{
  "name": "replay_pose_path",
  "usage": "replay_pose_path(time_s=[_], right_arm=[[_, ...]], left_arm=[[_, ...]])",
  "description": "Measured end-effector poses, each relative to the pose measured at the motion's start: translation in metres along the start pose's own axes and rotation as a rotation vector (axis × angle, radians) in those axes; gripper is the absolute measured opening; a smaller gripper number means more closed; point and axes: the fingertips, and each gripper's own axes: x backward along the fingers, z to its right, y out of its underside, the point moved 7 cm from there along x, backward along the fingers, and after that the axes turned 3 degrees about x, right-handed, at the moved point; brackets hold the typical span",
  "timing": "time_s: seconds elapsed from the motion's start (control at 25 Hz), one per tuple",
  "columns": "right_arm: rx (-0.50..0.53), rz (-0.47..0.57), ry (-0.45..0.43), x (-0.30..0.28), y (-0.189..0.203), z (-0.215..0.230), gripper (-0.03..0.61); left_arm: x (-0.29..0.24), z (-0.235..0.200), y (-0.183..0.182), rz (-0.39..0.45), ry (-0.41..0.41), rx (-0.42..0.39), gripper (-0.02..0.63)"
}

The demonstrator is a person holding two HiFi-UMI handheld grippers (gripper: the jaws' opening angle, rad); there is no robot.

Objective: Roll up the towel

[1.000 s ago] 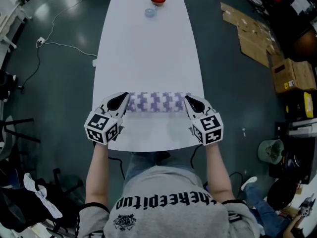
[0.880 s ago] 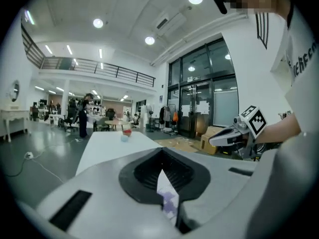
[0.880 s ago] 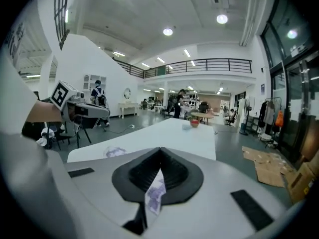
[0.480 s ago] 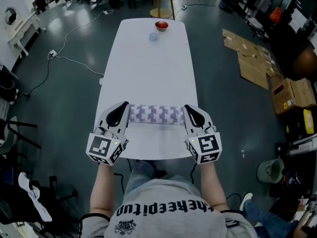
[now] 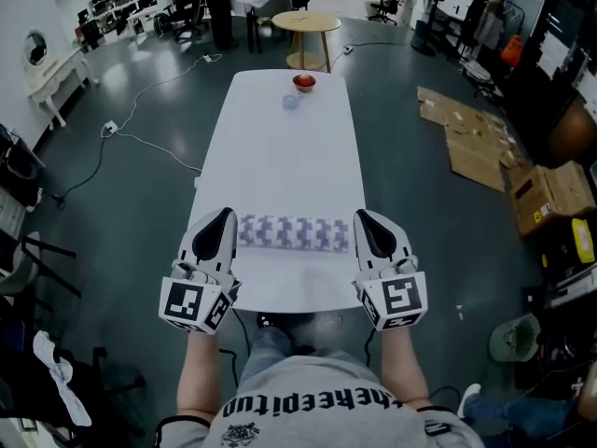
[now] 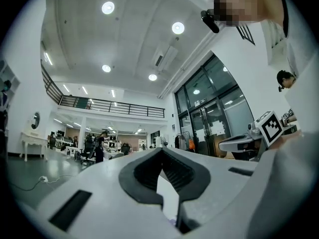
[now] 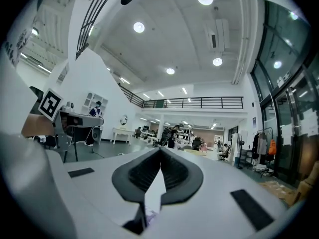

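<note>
Large workshop hall, dark glossy floor, railed mezzanine.
Ahead of the left gripper and right gripper a long white table runs to a round wooden table; flattened cardboard lies farther right, a white cable farther left; round ceiling lights, tall glass doors.

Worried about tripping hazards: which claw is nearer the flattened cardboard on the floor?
Right. The right claw is by the right end of the rolled towel, towards the cardboard; the left claw is by the towel's other end, farther off.
</note>
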Motion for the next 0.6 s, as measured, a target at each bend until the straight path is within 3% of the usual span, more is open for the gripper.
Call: replay_pose_path(time_s=[0.6], right_arm=[[0.036, 0.119, 0.101, 0.075, -0.025, 0.005, 0.003]], left_arm=[[0.045, 0.043, -0.032, 0.096, -0.054, -0.040, 0.005]])
